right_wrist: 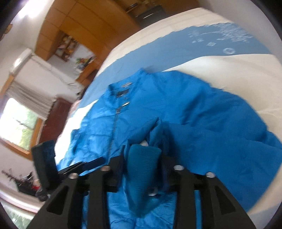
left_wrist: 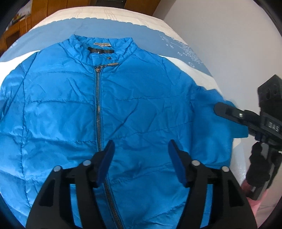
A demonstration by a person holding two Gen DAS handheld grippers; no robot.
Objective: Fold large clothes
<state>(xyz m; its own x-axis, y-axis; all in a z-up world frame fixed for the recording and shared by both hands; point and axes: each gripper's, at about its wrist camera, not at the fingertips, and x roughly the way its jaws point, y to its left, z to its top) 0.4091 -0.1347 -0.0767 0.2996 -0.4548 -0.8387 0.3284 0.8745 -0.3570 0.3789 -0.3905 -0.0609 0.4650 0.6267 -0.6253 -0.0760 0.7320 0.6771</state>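
Wooden cupboards [right_wrist: 84, 22] and a window [right_wrist: 19, 123] stand behind the bed [left_wrist: 105, 15], which has a white and blue cover, and on it the blue jacket [left_wrist: 70, 105] lies flat with the front up, the zipper [left_wrist: 98, 112] closed and the collar toward the far side. I think it is spread like this so that the sleeves can be folded over the body first. The left gripper [left_wrist: 141, 153] hangs above the lower front of the jacket with its fingers [left_wrist: 107, 158] moderately apart and nothing between them, perhaps waiting to press the cloth. In the right wrist view the ribbed cuff [right_wrist: 143, 163] of one sleeve sits between the fingers of the right gripper [right_wrist: 142, 158]; whether the pads really press on it I cannot tell, because the picture is blurred. The left wrist view shows the whole jacket and the right gripper from the side, over the sleeve [left_wrist: 211, 126] at the bed edge, but not the cuff. The right wrist view shows the cuff and the room.
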